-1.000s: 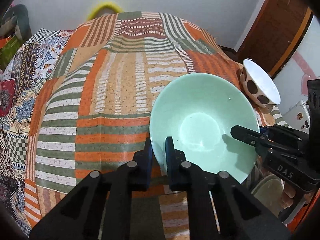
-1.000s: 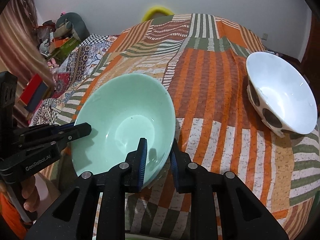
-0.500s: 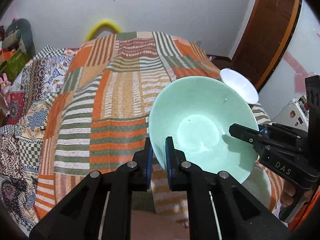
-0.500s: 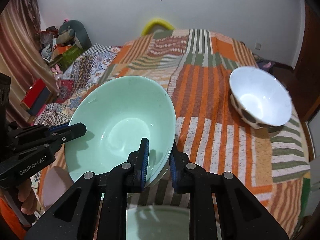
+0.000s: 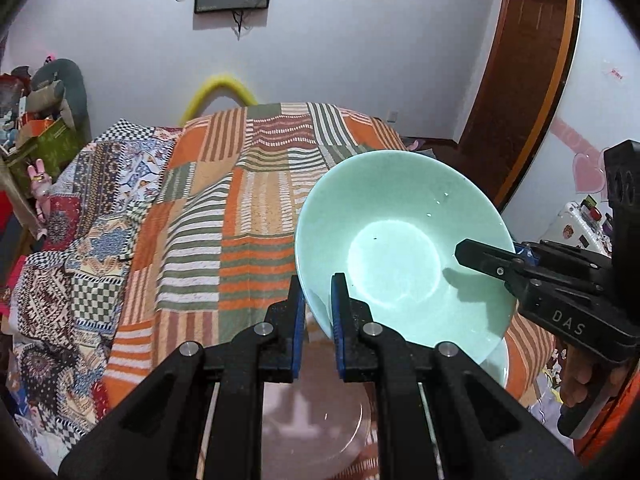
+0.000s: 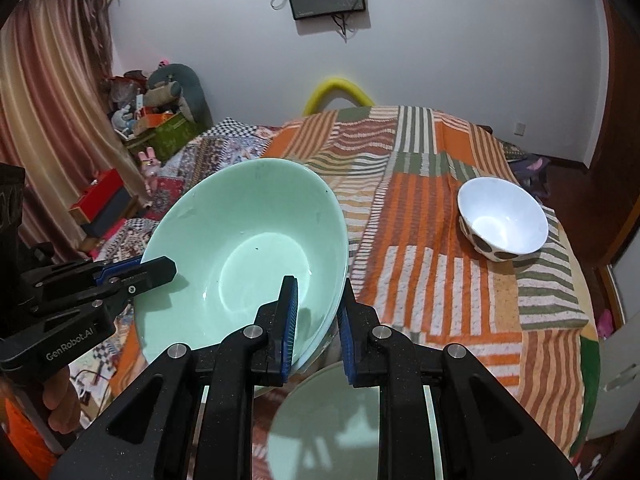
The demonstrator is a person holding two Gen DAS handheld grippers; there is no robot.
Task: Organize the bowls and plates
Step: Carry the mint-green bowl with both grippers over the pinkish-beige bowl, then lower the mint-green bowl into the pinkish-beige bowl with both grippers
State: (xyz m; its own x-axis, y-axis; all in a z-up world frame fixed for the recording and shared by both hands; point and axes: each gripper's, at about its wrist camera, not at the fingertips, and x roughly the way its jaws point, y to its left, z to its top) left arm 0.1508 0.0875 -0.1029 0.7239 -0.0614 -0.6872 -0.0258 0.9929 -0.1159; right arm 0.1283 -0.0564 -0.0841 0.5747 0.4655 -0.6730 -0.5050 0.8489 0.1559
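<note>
A large mint-green bowl (image 5: 400, 248) is held in the air above the striped bed cover, tilted. My left gripper (image 5: 318, 312) is shut on its near-left rim. My right gripper (image 6: 318, 316) is shut on its opposite rim; the bowl also shows in the right wrist view (image 6: 244, 252). A white bowl with dark spots (image 6: 502, 220) stands on the bed at the right. A pale pink plate (image 5: 316, 412) lies below my left gripper. A pale green plate (image 6: 324, 420) lies below my right gripper.
The bed carries an orange, green and white striped cover (image 5: 248, 208) and a patchwork quilt (image 5: 80, 216) on the left. A brown door (image 5: 520, 80) stands at the right. Boxes and soft toys (image 6: 156, 120) sit at the far left.
Both grippers have lifted the green bowl up and back toward the near edge of the bed. The plates have come into view beneath them, and the white bowl now lies farther off.
</note>
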